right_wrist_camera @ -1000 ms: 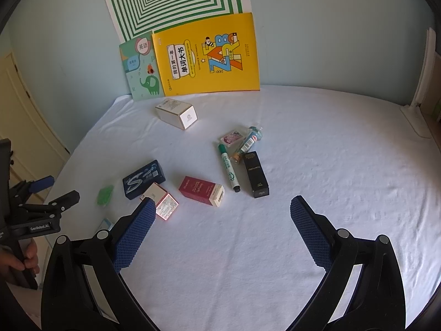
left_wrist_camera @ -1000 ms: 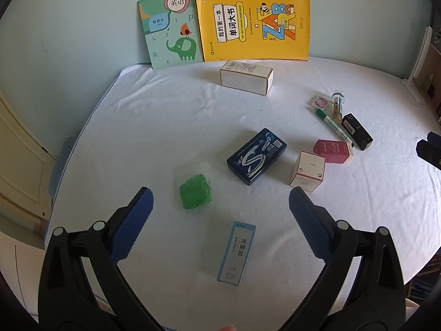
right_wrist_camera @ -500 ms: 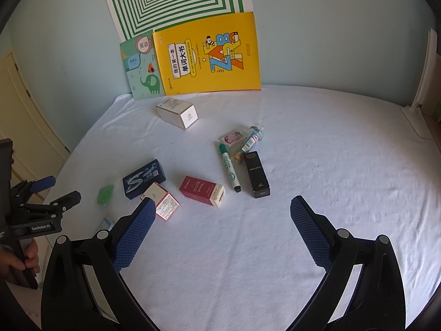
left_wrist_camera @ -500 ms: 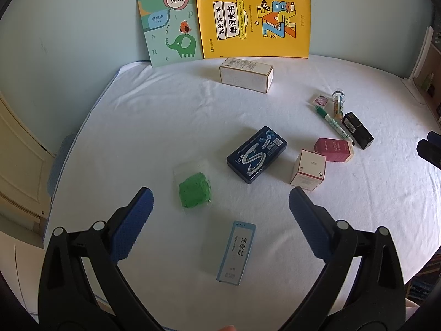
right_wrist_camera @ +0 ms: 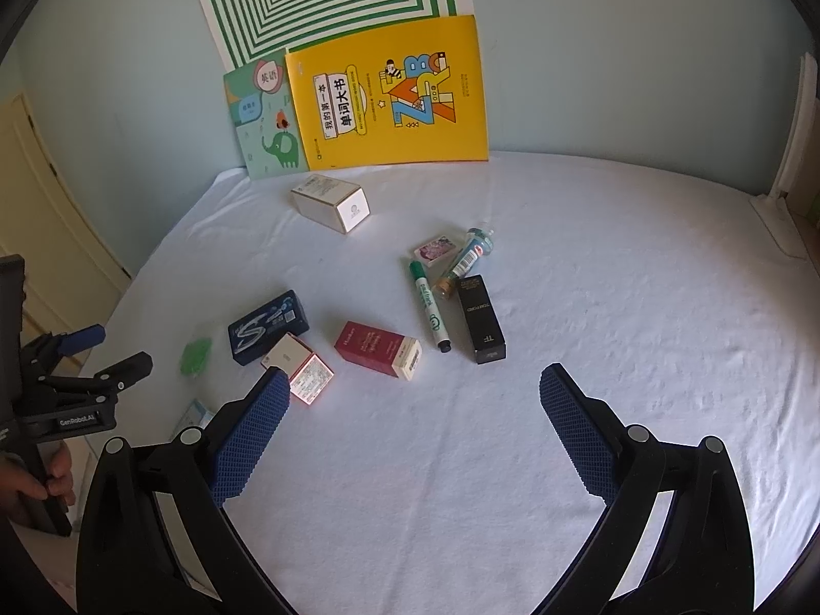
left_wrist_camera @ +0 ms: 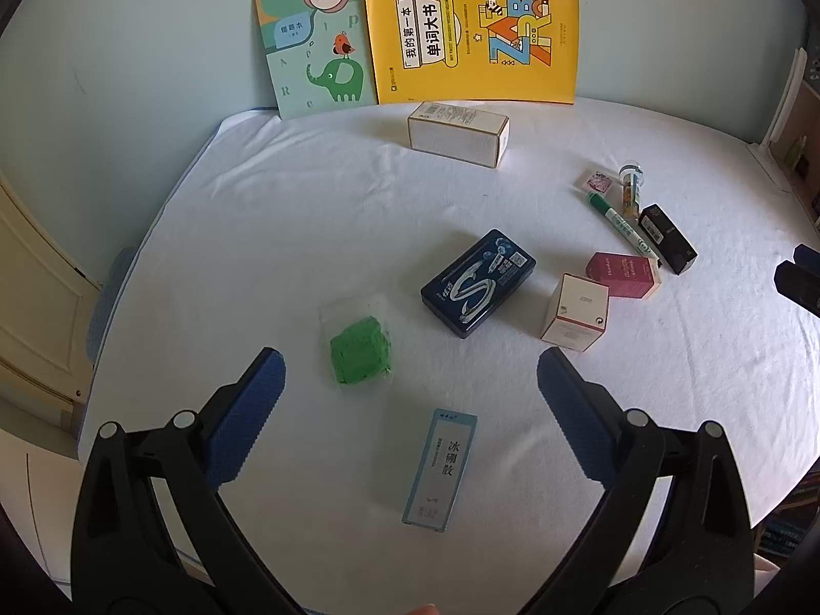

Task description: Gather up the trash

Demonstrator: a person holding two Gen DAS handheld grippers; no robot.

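Observation:
Small items lie scattered on a white-covered table (left_wrist_camera: 307,215). A green packet in clear plastic (left_wrist_camera: 361,351) and a pale blue slim box (left_wrist_camera: 441,469) lie closest to my left gripper (left_wrist_camera: 410,410), which is open and empty above them. A dark blue tin (left_wrist_camera: 479,282), a white cube box (left_wrist_camera: 576,312), a red box (right_wrist_camera: 379,348), a green marker (right_wrist_camera: 429,305), a black box (right_wrist_camera: 480,319), a small tube (right_wrist_camera: 469,256) and a pink packet (right_wrist_camera: 435,248) lie mid-table. My right gripper (right_wrist_camera: 412,420) is open and empty, above bare cloth in front of them.
A white carton (left_wrist_camera: 458,133) sits at the back near two books, a yellow one (left_wrist_camera: 474,36) and a green one (left_wrist_camera: 315,43), leaning on the wall. The left gripper shows in the right wrist view (right_wrist_camera: 92,359) at the table's left edge. A shelf stands at far right.
Both views have shifted very slightly; the scene sits a little lower in the frames. Nothing was grasped or moved on the table.

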